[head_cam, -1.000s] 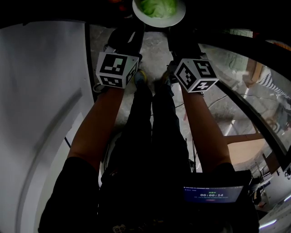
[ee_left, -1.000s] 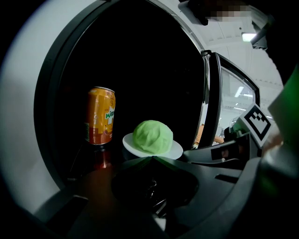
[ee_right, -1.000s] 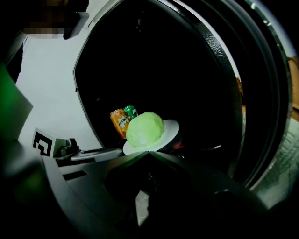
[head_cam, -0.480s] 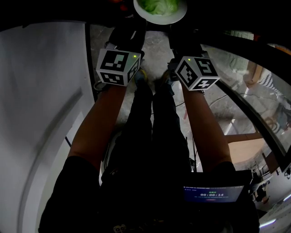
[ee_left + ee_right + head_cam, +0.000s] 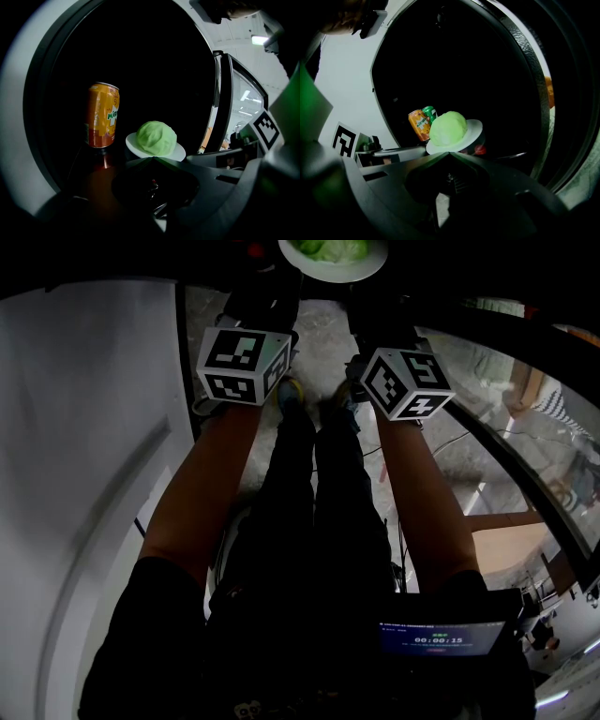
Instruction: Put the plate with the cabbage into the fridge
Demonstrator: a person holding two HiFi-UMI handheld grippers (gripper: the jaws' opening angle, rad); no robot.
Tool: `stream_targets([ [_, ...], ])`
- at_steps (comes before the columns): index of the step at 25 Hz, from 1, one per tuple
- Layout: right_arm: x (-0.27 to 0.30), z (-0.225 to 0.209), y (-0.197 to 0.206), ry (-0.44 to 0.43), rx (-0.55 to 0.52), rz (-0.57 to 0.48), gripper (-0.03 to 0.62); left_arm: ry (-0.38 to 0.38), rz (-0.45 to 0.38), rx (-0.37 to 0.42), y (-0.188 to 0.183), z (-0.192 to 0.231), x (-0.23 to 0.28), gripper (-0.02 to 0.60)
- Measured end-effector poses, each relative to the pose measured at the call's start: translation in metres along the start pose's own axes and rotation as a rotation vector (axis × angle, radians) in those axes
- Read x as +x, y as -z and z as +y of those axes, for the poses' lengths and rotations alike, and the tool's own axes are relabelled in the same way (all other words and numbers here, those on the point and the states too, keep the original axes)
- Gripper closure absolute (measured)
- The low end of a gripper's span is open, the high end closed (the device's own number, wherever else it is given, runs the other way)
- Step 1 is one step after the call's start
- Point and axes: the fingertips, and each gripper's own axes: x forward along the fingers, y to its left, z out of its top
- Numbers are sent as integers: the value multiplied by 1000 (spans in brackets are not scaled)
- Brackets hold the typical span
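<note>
A white plate [image 5: 178, 150] carries a pale green cabbage [image 5: 156, 138] and hangs in the dark fridge opening. My left gripper [image 5: 153, 159] is shut on the plate's near rim. The right gripper [image 5: 450, 153] is shut on the same plate [image 5: 474, 129] from the other side, with the cabbage [image 5: 447, 127] just past its jaws. In the head view the plate [image 5: 367, 259] is cut off by the top edge, and both marker cubes [image 5: 242, 364] [image 5: 405, 381] sit just below it. The shelf under the plate is hidden in darkness.
An orange soda can [image 5: 102, 115] stands inside the fridge left of the plate, with a green can [image 5: 430, 114] behind it. Something small and red [image 5: 479, 150] lies under the plate. The glass fridge door [image 5: 506, 399] stands open at right; a white panel [image 5: 84, 474] fills the left.
Both grippers have carried the plate forward, deeper into the fridge opening. It sits higher in the head view and the cans look nearer.
</note>
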Motion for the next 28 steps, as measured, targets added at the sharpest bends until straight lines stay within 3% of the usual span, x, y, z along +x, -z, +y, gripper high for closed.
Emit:
stream_targets([
  [12,-4,-4,2,0,-29,6,589,-16,1,-18,2,7,5,578],
  [28,-44,-16,-18,68,-230,-78,589,-31,-179,85,-21,6,-41,578],
])
